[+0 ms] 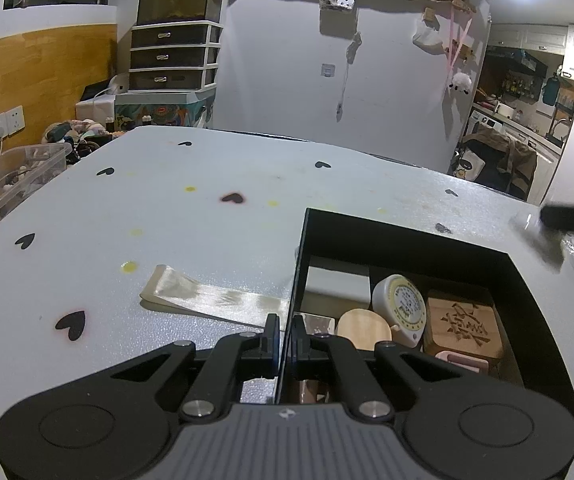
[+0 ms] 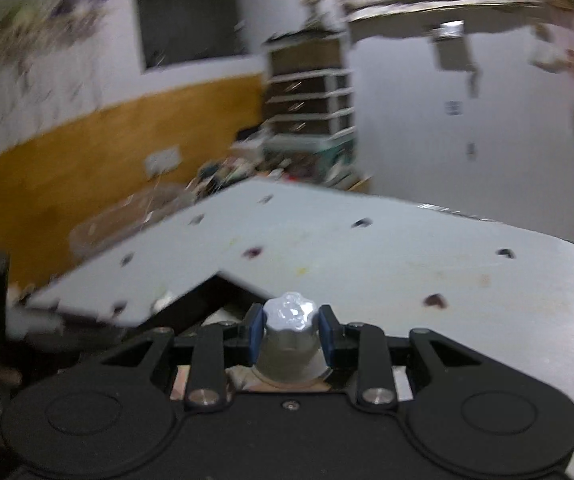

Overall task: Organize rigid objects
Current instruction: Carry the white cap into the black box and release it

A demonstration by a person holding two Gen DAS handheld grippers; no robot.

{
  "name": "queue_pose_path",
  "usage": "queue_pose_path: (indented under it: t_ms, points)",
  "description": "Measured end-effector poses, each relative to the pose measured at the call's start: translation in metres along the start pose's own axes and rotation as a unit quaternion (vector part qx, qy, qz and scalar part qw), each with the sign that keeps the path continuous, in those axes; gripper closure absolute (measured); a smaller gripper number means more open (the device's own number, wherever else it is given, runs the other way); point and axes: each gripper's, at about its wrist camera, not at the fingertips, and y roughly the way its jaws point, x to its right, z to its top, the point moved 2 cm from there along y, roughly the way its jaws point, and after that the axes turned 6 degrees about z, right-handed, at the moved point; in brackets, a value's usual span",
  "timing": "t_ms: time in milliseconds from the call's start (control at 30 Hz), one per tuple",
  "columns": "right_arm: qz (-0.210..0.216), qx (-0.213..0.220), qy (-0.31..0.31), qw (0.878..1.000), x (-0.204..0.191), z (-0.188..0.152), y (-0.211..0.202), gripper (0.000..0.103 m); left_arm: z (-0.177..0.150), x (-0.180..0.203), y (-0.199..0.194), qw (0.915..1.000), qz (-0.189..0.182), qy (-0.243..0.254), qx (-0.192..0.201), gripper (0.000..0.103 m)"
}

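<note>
The left gripper (image 1: 285, 334) was closed tight on the black box (image 1: 527, 280) wall at its 9 o'clock side. The right gripper (image 2: 291, 334) pinched a clear knobbed stopper (image 2: 290, 316).

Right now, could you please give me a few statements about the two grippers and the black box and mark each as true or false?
1. The left gripper is clamped on the side wall of the black box. True.
2. The right gripper is empty. False: it holds a silvery knob-shaped object.
3. The black box is empty. False: it holds a carved wooden block, a round tape measure and other items.
4. A satin ribbon lies on the table left of the box. True.
</note>
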Motion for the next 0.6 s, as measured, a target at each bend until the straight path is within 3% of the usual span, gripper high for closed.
queue_pose_path:
  t_ms: [167, 400, 500, 567, 600]
  points:
    - [0.001, -0.052, -0.034, 0.998, -0.012, -0.009, 0.029, 0.073, 0.0, -0.001, 0.0, 1.0, -0.003, -0.002, 0.001, 0.098]
    - [0.004, -0.079, -0.057, 0.995, -0.026, -0.017, 0.063, 0.073, -0.001, -0.002, 0.0, 1.0, -0.006, -0.003, 0.002, 0.098]
    - [0.026, -0.092, -0.065, 0.993, -0.033, -0.019, 0.07, 0.072, -0.001, -0.003, 0.0, 1.0, -0.008, -0.003, 0.001, 0.098]
    - [0.045, -0.103, -0.069, 0.991, -0.039, -0.02, 0.073, 0.063, -0.001, -0.003, 0.001, 1.0, -0.008, -0.003, 0.001, 0.098]
    - [0.044, -0.103, -0.069, 0.991, -0.041, -0.021, 0.073, 0.049, -0.001, -0.003, 0.001, 1.0, -0.008, -0.004, 0.001, 0.098]
